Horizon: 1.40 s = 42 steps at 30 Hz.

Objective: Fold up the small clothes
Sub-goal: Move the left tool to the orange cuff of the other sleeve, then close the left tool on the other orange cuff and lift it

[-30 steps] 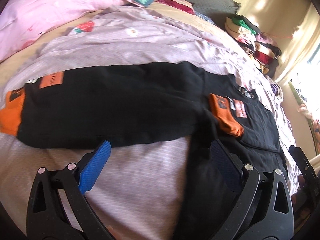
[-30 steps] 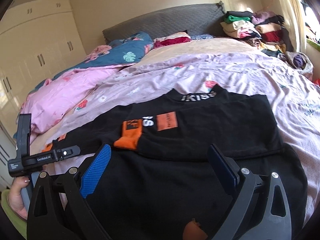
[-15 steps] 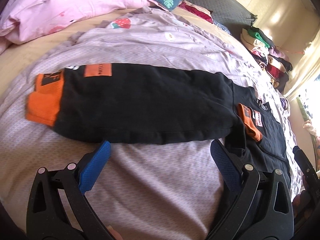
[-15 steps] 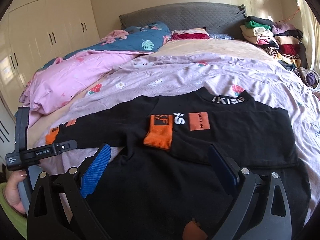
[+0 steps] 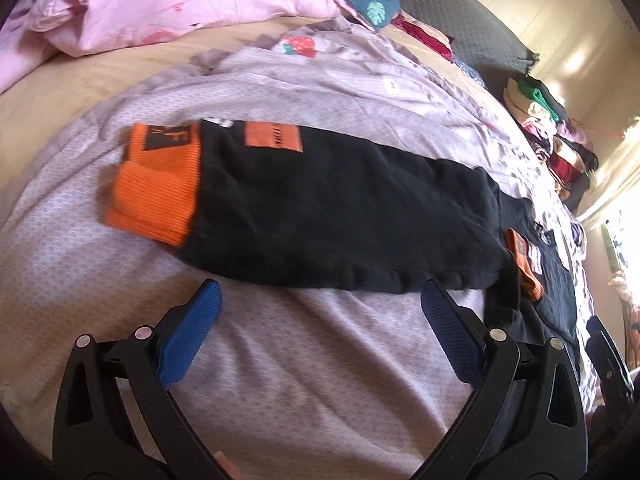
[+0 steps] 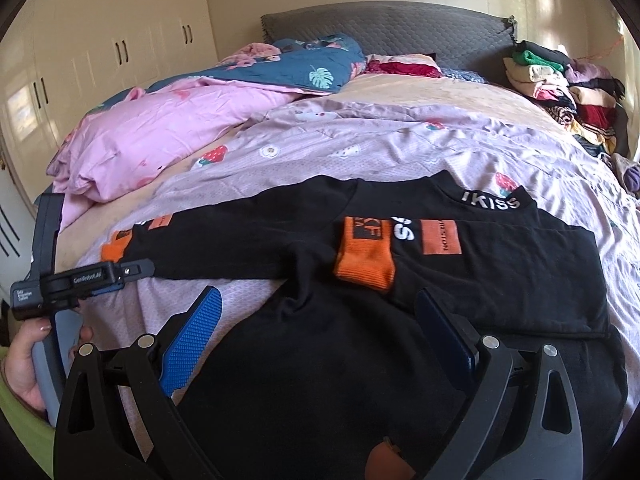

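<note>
We have both tongs spread wide and empty: the left tongs hover over the lilac sheet just short of the outstretched sleeve, and the right tongs hang over the lower body of the black top, which lies flat in the middle of the bed with one sleeve already folded across its chest and the other still reaching out to the left. The main risk we see is at that free sleeve: if our left tongs bite too low they could pinch the sheet along with the hem, and lifting would then drag the bedding and skew the whole garment. A grip on only the top layer of the sleeve could let it twist as it swings over, leaving a lumpy fold. The folded sleeve is only resting there, so a careless brush from our right tongs might slide its orange cuff off the chest. The fabric looks like soft, thick black knit, limp and matte; the free sleeve's cuff is ribbed orange, stiffer and thicker, beside a flat orange patch. The sheet is thin, finely patterned and creased, likely to bunch. The pads are blue with a fine mesh texture.
</note>
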Tool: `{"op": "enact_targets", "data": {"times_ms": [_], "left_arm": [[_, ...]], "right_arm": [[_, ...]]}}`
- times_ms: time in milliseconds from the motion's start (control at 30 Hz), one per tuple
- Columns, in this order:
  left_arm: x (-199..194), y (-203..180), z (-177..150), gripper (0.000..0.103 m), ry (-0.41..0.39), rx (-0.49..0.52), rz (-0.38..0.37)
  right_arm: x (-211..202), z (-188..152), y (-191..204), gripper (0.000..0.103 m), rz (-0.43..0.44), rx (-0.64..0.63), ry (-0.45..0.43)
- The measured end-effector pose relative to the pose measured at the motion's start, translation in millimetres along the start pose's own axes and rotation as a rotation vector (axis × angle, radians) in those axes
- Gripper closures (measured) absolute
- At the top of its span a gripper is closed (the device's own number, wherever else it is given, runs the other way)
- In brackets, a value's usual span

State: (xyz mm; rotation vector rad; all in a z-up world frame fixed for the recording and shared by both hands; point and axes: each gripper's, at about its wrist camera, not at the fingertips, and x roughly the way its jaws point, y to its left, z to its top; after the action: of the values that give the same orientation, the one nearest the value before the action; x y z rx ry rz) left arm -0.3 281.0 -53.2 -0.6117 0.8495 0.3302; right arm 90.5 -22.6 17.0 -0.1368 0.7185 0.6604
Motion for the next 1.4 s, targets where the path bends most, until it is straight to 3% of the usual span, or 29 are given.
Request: {"op": "enact_targets", "data": {"times_ms": [267,433,533,567,600,867,1400], "left_arm": [[-0.4,33.1,16.3,0.010,-0.072,-0.085,0.047],[2.0,51.0,28.1,0.038,-0.121,-0.161,0.061],[-0.1,54.4,36.5,0.071,-0.157,-0.178,0.075],[-1.9,53.6,37.8,0.089,-0.166,-0.175,0.078],[-5.7,52.2,39.7,0.097,-0.180,-0.169,0.073],[-33.6,18.3,49.0,0.100,-0.235,-0.078,0.013],[-60.1,-112.9,73.5,0.100,-0.306,0.118,-0.151]], "right_arm": [[8.3,-9.9,15.6,0.007,0.016,-0.032,0.025],[9.7,-17.9,13.3,0.007,0.018,-0.025,0.035],[10.9,-21.5,6.0,0.007,0.013,-0.004,0.041],[10.9,-22.3,3.3,0.007,0.011,0.003,0.042],[10.5,-23.4,-0.6,0.007,0.010,0.013,0.041],[3.5,-25.9,-23.5,0.007,0.010,0.078,0.020],[-23.3,-30.9,-79.7,0.007,-0.015,0.214,-0.055]]}}
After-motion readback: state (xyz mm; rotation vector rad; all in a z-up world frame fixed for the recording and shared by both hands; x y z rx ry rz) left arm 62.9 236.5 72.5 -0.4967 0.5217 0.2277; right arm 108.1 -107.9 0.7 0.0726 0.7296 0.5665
